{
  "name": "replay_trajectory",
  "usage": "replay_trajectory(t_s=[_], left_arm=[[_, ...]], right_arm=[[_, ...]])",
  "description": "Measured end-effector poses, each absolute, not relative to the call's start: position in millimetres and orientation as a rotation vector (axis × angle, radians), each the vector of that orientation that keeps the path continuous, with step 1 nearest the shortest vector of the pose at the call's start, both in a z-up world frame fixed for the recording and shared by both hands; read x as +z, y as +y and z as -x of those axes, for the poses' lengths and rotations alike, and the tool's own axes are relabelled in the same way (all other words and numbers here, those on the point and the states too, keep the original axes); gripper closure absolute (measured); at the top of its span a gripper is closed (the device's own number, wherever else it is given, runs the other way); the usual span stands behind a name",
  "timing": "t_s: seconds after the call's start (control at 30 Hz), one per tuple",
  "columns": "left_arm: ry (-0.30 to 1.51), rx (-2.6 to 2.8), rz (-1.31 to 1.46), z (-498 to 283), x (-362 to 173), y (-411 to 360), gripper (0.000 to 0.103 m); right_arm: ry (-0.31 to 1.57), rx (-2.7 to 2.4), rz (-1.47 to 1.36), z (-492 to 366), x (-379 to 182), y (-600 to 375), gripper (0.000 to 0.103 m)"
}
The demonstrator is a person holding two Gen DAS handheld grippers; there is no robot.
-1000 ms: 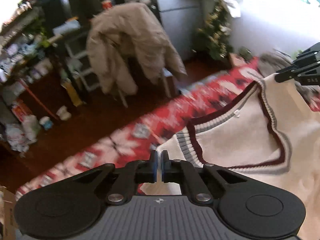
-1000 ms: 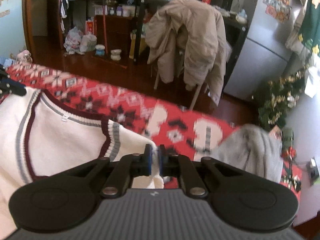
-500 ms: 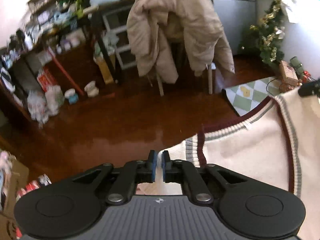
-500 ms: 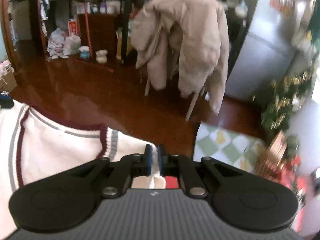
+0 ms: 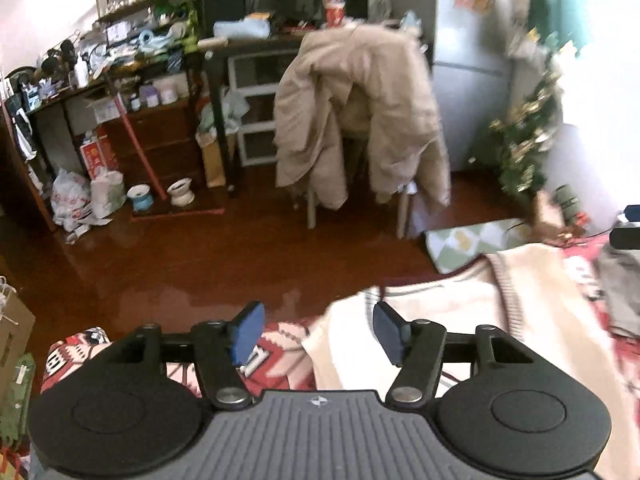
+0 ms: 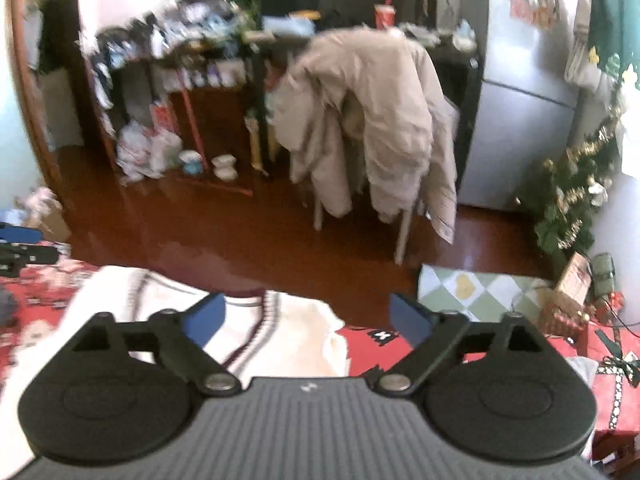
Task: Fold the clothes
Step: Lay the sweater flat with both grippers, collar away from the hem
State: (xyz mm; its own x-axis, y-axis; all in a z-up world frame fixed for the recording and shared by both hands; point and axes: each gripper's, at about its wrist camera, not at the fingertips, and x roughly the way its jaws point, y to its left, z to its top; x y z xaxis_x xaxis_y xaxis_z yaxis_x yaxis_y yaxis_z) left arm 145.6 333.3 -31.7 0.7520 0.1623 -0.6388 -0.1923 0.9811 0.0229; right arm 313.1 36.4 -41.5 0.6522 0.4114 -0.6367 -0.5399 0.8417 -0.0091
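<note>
Lying: one cream sweater [image 5: 472, 320] sits flat on the red patterned cover [image 5: 280, 344], neck trim toward the top of the frame, low and right in the left view.
Left gripper [image 5: 318, 334]: jaws spread wide, holding nothing; the sweater's shoulder edge shows between and just beyond the pads, to the right of centre.
Right gripper [image 6: 308, 318]: jaws spread wide, empty; the sweater [image 6: 280, 332] fills the lower left of its view, its other shoulder ending near the middle of the gap.
Axis: the neckline edge runs across the frame from one gripper toward the other; the body runs down under both tools, out of sight.
Nearer: each gripper hangs close over its own shoulder corner; neither is clearly closer.
Stage: this fits a garment just laid out for folding, or one let go between folds; I cannot tell which.
Count: one sweater, two grippers, one grey garment [image 5: 620, 292] at the right edge.
Background: one chair draped with a beige coat [image 5: 360, 116].
</note>
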Motion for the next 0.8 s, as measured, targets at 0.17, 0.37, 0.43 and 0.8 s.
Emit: replay_trajectory(t_s=[0.17, 0.37, 0.43, 0.8], left_arm=[[0.667, 0.205, 0.092, -76, -15, 315, 0.043], [0.665, 0.229, 0.198, 4, -28, 284, 0.042], [0.679, 0.22, 0.22, 23, -39, 273, 0.042], [0.828, 0.217, 0.25, 103, -100, 216, 0.045]], right_arm=[[0.587, 0.549, 0.215, -243, -8, 6, 0.001], [0.588, 0.54, 0.216, -143, -10, -31, 0.001], [0.593, 0.546, 0.223, -107, -17, -42, 0.001], [0.697, 0.432, 0.197, 22, -87, -79, 0.001]])
